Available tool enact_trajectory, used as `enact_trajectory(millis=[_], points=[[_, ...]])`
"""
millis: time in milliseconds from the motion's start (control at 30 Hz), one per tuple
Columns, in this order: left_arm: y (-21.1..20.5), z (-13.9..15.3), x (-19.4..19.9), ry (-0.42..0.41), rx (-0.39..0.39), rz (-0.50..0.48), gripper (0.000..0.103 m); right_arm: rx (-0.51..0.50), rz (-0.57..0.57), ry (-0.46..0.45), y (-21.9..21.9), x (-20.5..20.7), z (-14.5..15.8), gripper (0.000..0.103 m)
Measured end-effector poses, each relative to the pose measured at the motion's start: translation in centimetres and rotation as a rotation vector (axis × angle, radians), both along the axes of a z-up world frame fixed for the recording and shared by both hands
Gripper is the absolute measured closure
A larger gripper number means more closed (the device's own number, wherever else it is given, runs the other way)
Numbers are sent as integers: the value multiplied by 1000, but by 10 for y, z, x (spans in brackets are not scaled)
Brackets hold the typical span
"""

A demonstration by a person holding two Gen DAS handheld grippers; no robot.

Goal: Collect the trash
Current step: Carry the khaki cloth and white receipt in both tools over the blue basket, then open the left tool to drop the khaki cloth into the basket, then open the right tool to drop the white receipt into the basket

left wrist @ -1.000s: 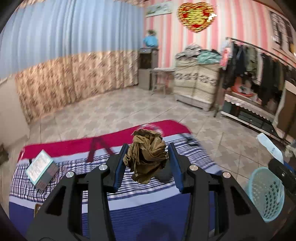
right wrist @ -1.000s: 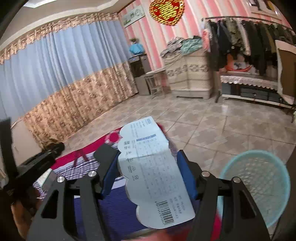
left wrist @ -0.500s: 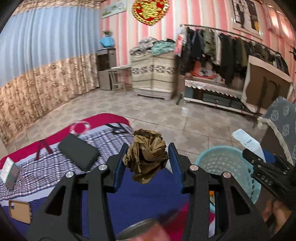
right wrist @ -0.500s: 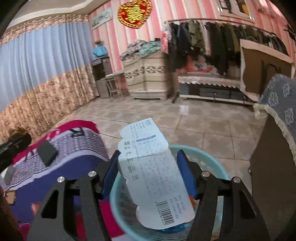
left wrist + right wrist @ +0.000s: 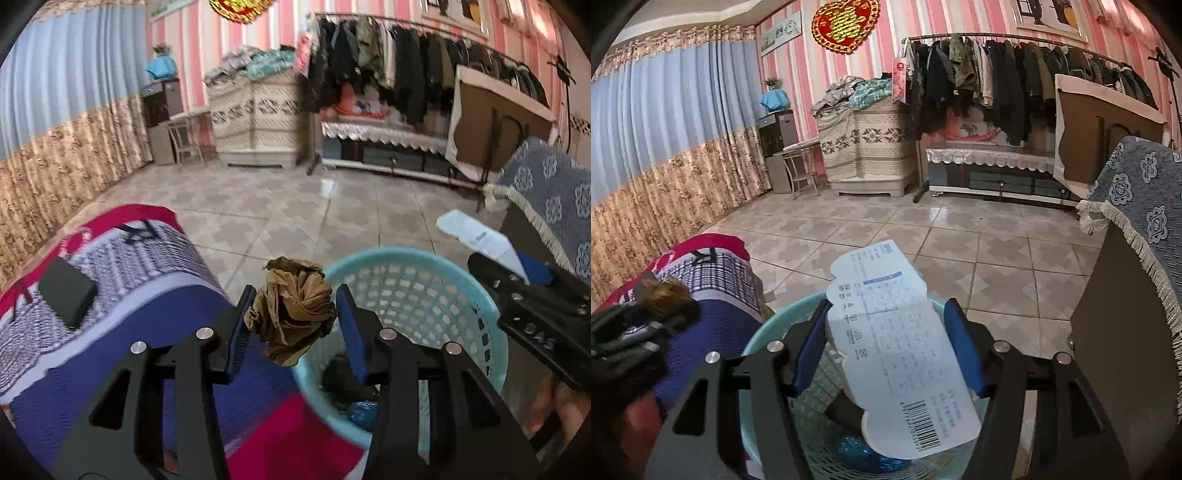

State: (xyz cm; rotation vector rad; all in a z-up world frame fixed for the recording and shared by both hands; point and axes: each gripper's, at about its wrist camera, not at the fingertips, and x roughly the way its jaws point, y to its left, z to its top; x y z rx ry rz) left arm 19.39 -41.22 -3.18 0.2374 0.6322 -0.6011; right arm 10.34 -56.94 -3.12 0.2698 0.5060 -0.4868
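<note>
My left gripper (image 5: pixel 293 314) is shut on a crumpled brown wad of paper (image 5: pixel 295 306), held at the near left rim of the light blue mesh basket (image 5: pixel 424 291). In the right wrist view, my right gripper (image 5: pixel 886 343) is shut on a white printed package with a barcode (image 5: pixel 897 347), right above the same basket (image 5: pixel 764 332). Blue and dark trash lies in the basket's bottom (image 5: pixel 864 456). The right gripper with its package (image 5: pixel 476 236) shows at the right of the left wrist view. The left gripper and brown wad (image 5: pixel 661 295) show at the left of the right wrist view.
A bed with a red, checked and blue cover (image 5: pixel 122 295) lies to the left, with a black flat object (image 5: pixel 68 291) on it. A dark cabinet with a blue fringed cloth (image 5: pixel 1137 236) stands right of the basket. Tiled floor, a clothes rack (image 5: pixel 1015 85) and curtains are beyond.
Both grippers swung right from over the bed and came down to the basket, each still holding its item. The basket now fills the lower part of both views.
</note>
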Motion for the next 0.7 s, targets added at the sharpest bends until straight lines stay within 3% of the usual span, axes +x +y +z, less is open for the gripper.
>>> enact_trajectory(millis=[233, 300, 500, 700], points=[[-41, -31, 1, 17, 45, -49, 53, 34, -40, -9, -12, -9, -5, 41], [-42, -34, 4, 15, 55, -38, 41, 38, -42, -9, -16, -9, -7, 41], [-25, -24, 13, -3, 37, 37, 18, 42, -22, -20, -13, -5, -8, 41], [-1, -5, 14, -32, 19, 118, 12, 45, 15, -44, -1, 13, -5, 41]])
